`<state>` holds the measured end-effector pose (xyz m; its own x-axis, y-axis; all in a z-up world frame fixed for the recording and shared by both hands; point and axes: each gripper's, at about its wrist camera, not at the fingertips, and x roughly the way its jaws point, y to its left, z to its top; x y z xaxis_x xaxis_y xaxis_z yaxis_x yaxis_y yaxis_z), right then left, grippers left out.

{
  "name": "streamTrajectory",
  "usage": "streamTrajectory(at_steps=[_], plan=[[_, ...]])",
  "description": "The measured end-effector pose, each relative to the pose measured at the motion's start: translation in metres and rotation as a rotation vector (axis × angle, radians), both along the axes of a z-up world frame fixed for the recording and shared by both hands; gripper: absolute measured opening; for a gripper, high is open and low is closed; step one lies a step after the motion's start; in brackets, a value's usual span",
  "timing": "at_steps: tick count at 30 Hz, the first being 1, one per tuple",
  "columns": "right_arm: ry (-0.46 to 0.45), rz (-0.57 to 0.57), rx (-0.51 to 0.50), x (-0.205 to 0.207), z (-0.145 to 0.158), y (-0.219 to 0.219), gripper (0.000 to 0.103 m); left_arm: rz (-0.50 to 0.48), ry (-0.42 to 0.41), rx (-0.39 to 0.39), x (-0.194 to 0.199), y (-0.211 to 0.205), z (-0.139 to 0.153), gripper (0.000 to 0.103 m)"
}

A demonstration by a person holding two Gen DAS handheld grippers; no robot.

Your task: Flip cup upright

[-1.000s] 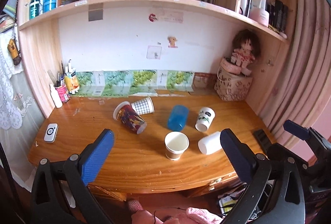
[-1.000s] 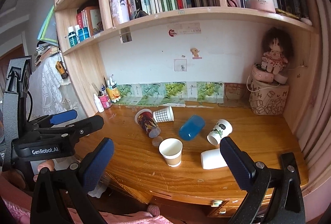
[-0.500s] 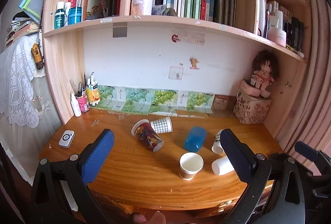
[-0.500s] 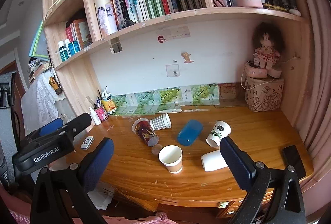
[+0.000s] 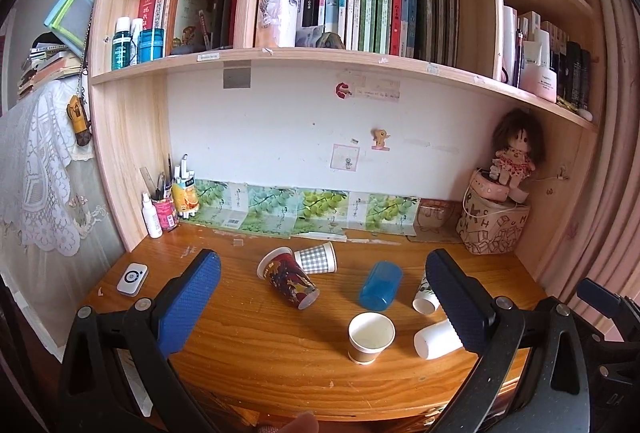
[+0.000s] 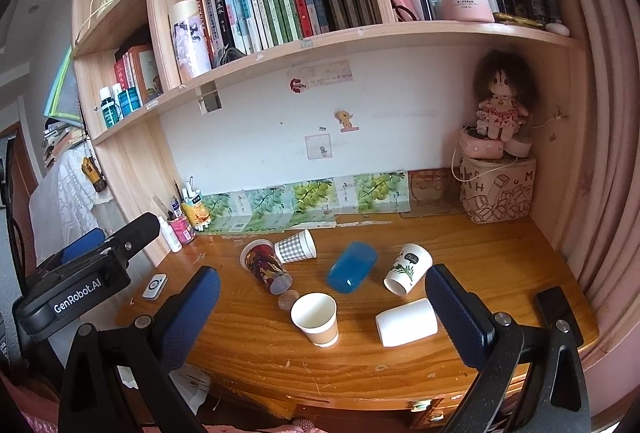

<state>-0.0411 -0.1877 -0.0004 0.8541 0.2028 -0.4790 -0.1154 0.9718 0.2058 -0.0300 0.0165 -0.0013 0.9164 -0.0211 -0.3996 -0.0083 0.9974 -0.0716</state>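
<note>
Your counter [image 6: 472, 257] is varnished wood, glossy, scuffed pale along the front edge. Blue cup [image 6: 352, 267]: smooth translucent-looking plastic. Upright cup [image 6: 316, 317] and white cup [image 6: 406, 321]: matt paper. Your fingers [image 5: 192, 301] carry blue pads with a fine knurled texture on matt black plastic frames. Doll [image 6: 500, 101]: cloth, yarn hair.

Black tongs [image 5: 324, 307]; blue textured pads [image 5: 188, 307]
</note>
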Motion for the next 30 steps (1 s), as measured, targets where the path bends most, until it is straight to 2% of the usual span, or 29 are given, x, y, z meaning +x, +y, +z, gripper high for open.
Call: streamTrajectory(at_steps=[11, 17, 30], plan=[[-0.049, -0.004, 0.001, -0.003, 0.005, 0.001, 0.103, 0.039, -0.064, 0.041, -0.013, 0.0, 0.008, 0.102], [-0.08, -0.029, -0.002, -0.013, 0.009, -0.002, 0.103, 0.014, -0.077, 0.055, -0.015, -0.006, 0.01, 0.102], [-0.083, -0.048, 0.008, -0.018, 0.008, -0.009, 0.103, -0.017, -0.102, 0.083, -0.019, -0.017, 0.015, 0.102]])
